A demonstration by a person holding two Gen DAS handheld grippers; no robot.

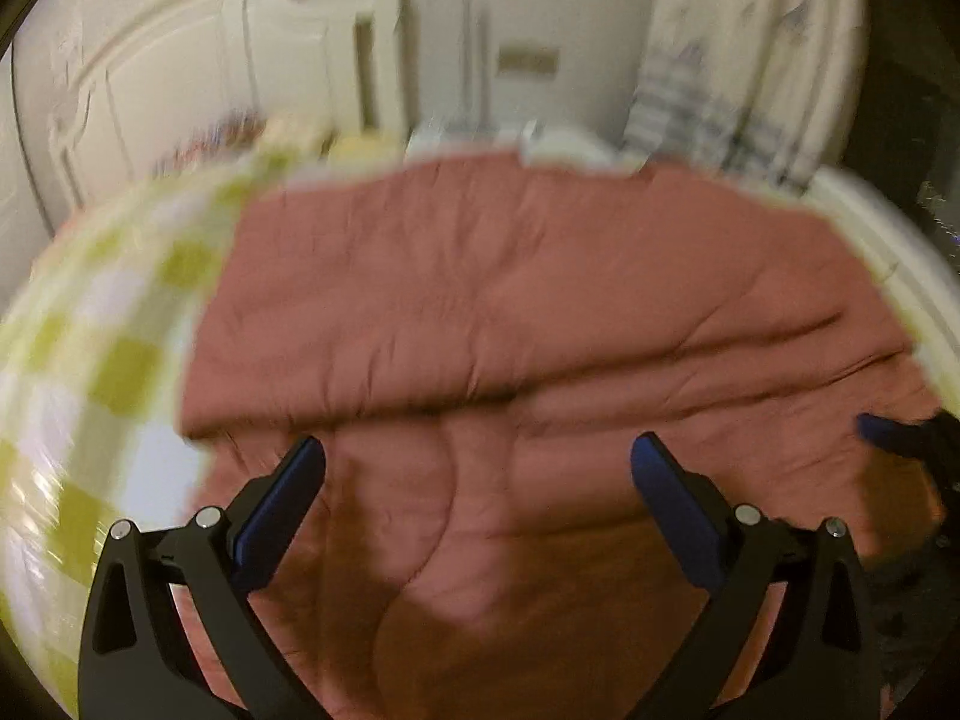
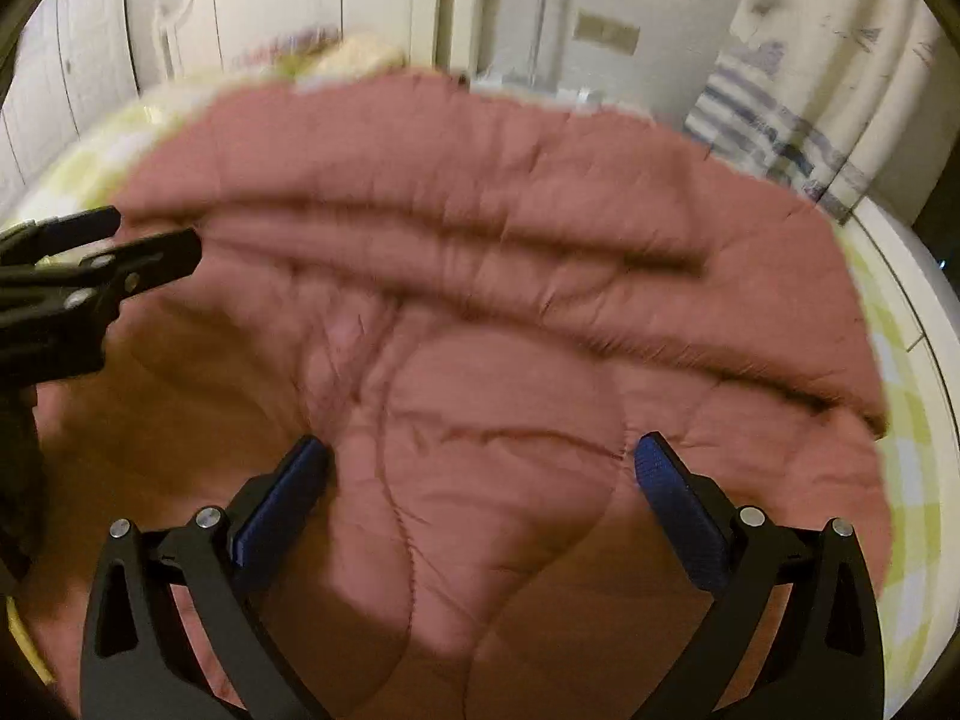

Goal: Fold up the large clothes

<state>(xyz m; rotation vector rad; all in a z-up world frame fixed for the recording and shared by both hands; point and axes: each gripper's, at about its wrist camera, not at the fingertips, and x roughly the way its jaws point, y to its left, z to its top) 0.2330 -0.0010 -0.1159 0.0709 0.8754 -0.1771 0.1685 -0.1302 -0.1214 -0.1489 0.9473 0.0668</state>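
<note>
A large dusty-pink quilted garment [image 1: 540, 300] lies spread over a bed, with a folded edge running across its middle. My left gripper [image 1: 478, 456] hovers open above its near part, nothing between the blue pads. In the right wrist view the same pink garment [image 2: 480, 276] fills the frame, creased in long ridges. My right gripper [image 2: 482, 456] is open over it too, holding nothing. The left gripper [image 2: 156, 246] shows from the side at the left edge of the right wrist view. A blue tip of the right gripper [image 1: 882, 427] pokes in at the right edge of the left wrist view.
The bed has a yellow-green and white checked cover [image 1: 108, 372], bare to the left of the garment and along the right rim [image 2: 906, 432]. White cupboard doors [image 1: 180, 78] stand behind the bed. A striped cloth [image 2: 774, 120] hangs at the back right.
</note>
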